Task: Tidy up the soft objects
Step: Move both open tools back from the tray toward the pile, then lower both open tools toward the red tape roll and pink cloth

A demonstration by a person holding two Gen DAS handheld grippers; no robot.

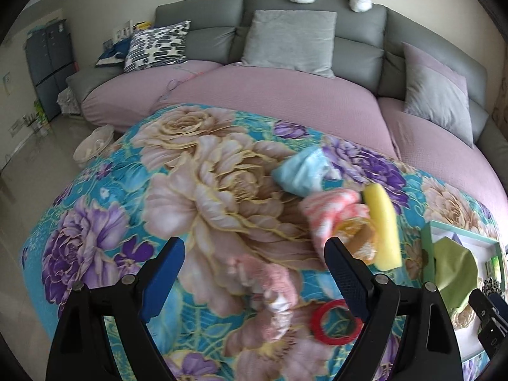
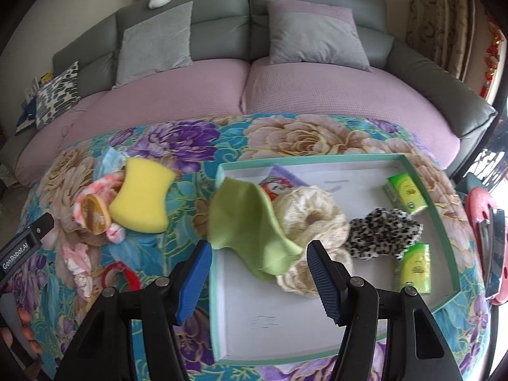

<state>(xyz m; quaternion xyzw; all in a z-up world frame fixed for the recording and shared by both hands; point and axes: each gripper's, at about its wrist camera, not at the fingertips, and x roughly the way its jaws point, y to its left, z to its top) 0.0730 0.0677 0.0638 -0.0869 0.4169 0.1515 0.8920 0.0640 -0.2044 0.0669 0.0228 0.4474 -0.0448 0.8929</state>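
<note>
Beside the tray (image 2: 422,187), on its left, the unsorted soft items lie on the floral blanket (image 1: 177,171): a yellow sponge (image 2: 143,197), a pink-and-white cloth (image 1: 330,212) touching it, a light blue cloth (image 1: 301,174) just beyond, and a fluffy pink piece (image 1: 273,289) nearest the left gripper (image 1: 254,273). A red ring (image 1: 336,320) lies just beside the fluffy piece.

Inside the tray sit a cream scrunchie (image 2: 311,219), a leopard-print scrunchie (image 2: 384,231) and two green tissue packs (image 2: 404,192). A green cloth (image 2: 250,222) is draped over the tray's left wall, partly in and partly out.

The left gripper hangs over the fluffy pink piece, fingers spread wide and holding nothing. The right gripper (image 2: 258,263) hangs over the tray's near left part, fingers spread as well, with the green cloth's lower corner between them but not pinched.

Judged step: seat the green cloth fully in the tray. Lower the right gripper until both pads bracket the hanging corner, close on a fold rather than a single edge, lift, and release toward the tray's bare near floor. Avoid snagging the cream scrunchie, which touches the cloth. Hold the left gripper clear until the right withdraws.
</note>
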